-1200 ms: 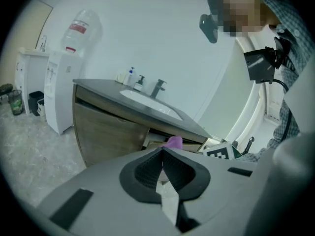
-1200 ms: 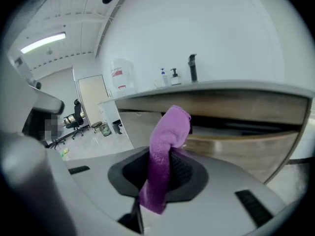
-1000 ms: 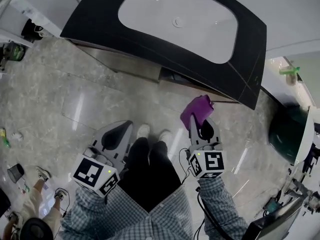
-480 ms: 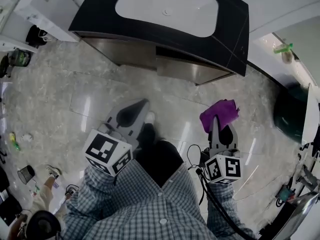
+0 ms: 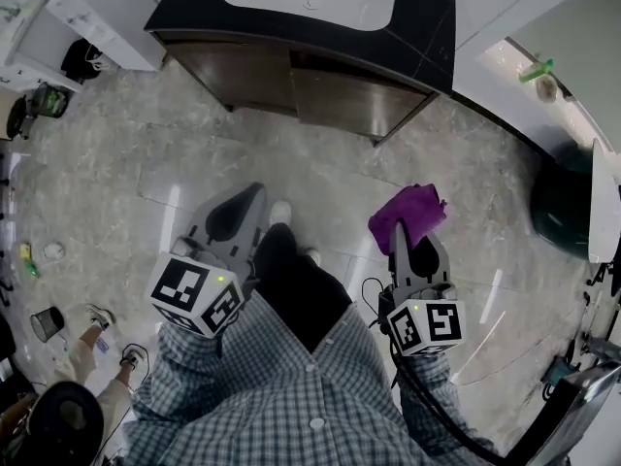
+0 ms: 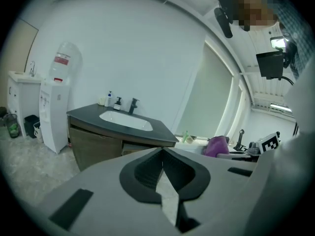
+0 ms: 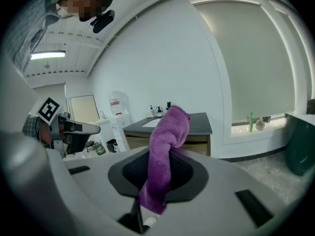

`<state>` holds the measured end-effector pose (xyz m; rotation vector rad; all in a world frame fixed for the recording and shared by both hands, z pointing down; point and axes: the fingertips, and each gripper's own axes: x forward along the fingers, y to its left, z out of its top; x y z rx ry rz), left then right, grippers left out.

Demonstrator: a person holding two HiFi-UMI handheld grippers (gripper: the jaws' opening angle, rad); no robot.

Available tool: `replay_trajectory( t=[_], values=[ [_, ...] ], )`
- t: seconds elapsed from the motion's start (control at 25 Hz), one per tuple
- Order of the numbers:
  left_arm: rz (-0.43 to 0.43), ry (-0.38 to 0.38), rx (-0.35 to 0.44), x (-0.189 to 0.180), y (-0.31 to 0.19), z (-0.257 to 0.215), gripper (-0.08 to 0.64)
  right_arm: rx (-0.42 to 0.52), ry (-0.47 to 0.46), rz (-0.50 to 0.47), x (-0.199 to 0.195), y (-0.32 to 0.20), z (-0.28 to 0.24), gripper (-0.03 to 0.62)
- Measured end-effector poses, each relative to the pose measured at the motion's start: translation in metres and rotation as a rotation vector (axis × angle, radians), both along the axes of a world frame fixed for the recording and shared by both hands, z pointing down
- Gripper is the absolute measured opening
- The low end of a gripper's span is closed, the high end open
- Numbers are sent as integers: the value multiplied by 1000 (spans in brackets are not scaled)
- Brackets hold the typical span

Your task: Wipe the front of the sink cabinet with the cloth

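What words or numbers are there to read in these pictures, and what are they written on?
Nothing here can be read.
The water bottle has a red label, but the print is too blurred.
The soap bottles: labels too small.
The left tool and right tool: their cubes show black-and-white square patterns, no letters.
The cloth: no print.

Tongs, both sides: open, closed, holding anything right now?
Left tongs: closed, empty.
Right tongs: closed on the purple cloth.
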<state>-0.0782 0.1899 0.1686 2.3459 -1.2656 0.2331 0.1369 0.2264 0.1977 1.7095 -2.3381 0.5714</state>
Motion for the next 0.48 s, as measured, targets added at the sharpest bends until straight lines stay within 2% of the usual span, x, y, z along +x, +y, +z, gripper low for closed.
replay_trajectory(
  t=[0.24,0.48],
  values=[
    [22,16,-15,-1,39,-14,11,-9,-45,6,-13,37,-7,77],
    [26,10,17,-13,33,-29,11,53,-22,-26,-37,32,-29,77]
  ],
)
